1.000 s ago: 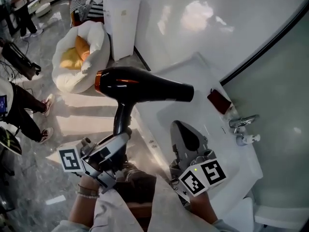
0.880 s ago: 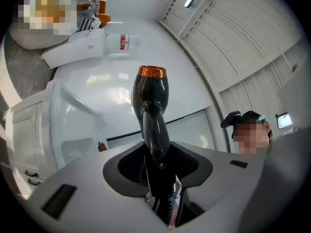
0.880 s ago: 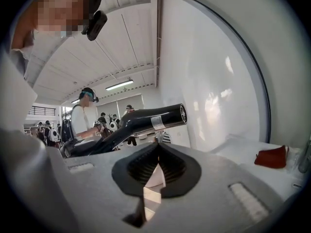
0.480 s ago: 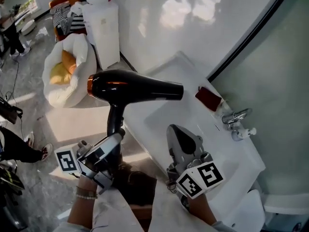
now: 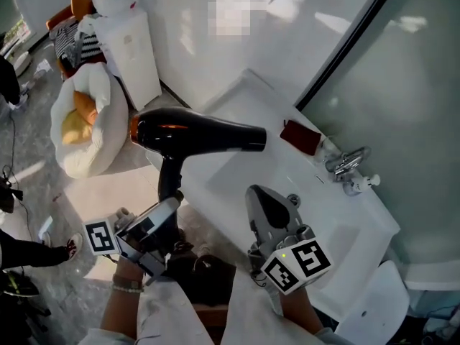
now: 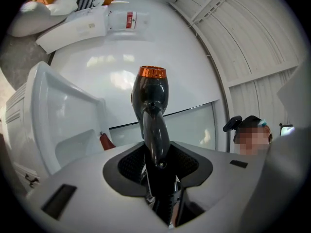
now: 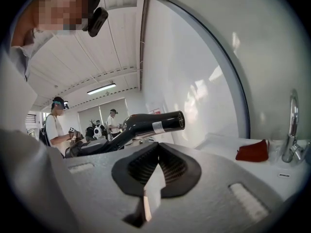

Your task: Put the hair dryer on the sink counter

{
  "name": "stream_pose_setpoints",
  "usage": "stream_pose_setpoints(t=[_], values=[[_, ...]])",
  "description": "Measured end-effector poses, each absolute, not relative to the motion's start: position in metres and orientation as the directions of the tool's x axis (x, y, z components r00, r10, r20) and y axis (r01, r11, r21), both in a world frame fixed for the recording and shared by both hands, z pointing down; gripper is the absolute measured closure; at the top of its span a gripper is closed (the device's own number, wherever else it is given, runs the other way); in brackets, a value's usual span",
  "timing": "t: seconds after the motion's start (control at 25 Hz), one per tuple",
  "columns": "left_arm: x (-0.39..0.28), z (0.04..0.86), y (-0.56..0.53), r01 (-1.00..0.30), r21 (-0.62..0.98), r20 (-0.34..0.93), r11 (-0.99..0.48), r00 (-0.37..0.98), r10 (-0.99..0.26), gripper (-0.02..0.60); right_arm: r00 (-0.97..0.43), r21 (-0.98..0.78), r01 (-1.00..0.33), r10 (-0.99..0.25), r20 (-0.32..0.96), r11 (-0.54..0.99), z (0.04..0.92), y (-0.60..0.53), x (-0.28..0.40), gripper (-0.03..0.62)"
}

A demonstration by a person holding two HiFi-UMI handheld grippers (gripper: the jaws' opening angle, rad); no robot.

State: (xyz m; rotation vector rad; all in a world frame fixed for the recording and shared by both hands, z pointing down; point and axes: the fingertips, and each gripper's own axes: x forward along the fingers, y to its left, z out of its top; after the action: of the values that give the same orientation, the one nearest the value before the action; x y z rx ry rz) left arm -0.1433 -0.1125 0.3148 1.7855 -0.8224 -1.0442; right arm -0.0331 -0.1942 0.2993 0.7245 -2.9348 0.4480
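A black hair dryer [image 5: 198,133] with an orange ring at its rear hangs level in the air, its nozzle pointing right over the near edge of the white sink counter [image 5: 248,95]. My left gripper [image 5: 164,208] is shut on its handle from below. In the left gripper view the handle [image 6: 156,144] runs up from between the jaws of the left gripper [image 6: 159,178]. My right gripper [image 5: 269,205] is shut and empty over the basin. From the right gripper [image 7: 149,171] view, the dryer [image 7: 146,124] shows to the left.
A chrome faucet [image 5: 346,162] and a dark red cloth [image 5: 298,136] sit on the counter's far side. A white cushion [image 5: 79,121] and a white dispenser [image 5: 129,49] stand on the floor at left. People [image 7: 56,123] stand further back.
The head view has swung, so sink, cushion and dryer all sit further left. The left gripper's hold on the dryer and the shut right gripper are unchanged.
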Motion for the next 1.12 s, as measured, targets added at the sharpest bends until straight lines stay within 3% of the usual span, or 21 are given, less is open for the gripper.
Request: stream_pose_setpoints(t=[1.12], values=[[-0.197, 0.409, -0.206, 0.018, 0.982, -0.14, -0.189, 0.74, -0.658, 0.43, -0.649, -0.294, -0.759, -0.712, 0.268, 0.581, 0.336, -0.219, -0.056, 0.595]])
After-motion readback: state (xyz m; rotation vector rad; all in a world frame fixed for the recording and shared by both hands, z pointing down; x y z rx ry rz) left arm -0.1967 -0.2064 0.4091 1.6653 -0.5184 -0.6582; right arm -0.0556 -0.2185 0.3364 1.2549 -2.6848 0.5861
